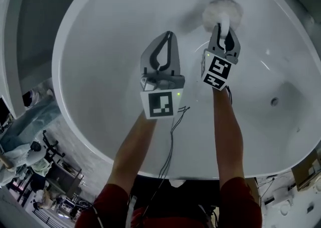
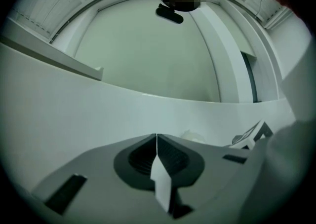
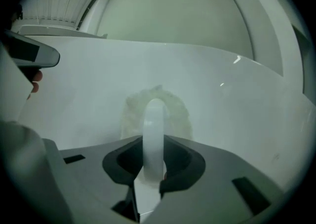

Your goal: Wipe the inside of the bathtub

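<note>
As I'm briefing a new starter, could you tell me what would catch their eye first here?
The big white bathtub fills the head view. Near its far wall, the right hand-held gripper is shut on the handle of a fluffy white scrubber set against the inside. The left hand-held gripper hangs beside it, jaws together, empty.

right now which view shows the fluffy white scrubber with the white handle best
The right gripper view: the fluffy white scrubber sits centre frame against the white bathtub wall, its handle clamped in the right gripper. The head view shows it smaller and blurred. The left gripper view shows only a pale sliver of it.
</note>
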Demonstrator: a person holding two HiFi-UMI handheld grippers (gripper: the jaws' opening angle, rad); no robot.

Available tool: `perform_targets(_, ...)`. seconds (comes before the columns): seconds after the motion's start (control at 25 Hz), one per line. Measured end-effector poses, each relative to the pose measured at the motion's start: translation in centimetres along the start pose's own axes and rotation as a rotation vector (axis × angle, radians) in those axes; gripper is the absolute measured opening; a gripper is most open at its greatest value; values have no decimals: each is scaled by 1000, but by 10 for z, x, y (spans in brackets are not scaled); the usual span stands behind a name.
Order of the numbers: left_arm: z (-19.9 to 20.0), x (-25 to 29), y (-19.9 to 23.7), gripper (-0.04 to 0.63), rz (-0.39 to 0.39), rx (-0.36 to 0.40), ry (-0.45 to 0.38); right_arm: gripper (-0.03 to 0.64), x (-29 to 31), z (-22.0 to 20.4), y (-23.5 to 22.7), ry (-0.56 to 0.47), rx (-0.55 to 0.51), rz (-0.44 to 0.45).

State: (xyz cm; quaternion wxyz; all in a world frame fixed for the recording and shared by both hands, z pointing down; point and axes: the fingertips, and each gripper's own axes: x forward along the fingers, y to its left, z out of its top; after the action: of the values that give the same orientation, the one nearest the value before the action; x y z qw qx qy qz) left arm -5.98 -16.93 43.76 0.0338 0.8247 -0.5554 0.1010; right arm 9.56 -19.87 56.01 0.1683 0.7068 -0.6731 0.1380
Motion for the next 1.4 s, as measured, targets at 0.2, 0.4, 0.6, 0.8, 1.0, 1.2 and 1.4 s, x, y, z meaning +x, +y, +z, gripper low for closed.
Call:
perform_targets(0.2,-5,20,-19,17,-11,6,11,91,21,-8,-17,0,-5,2)
perform_targets(0.4,-31,25,-2,16,-17,5,28,91,31,-20,11,-33,-22,30)
perform_targets(0.6,-41,26,-5,17,-47,11,53,91,28,-27,16,-34,-55,35)
perform_targets(0.8,-40,33,-7,17,-60,30,34,91,34,-32,6,-39,-55,13)
perform_targets(1.0,-50,29,-54,17,-114,48,45,91,14,-53,-28,-44,-97,1)
perform_targets(1.2,-62,19,-155,17,-174,73,47,91,-30,-94,-121,-40,-69,-61)
perform_targets(1.4,-62,28,-236,16,-239,101,43,91,-53,-126,-210,-16,-15,-146)
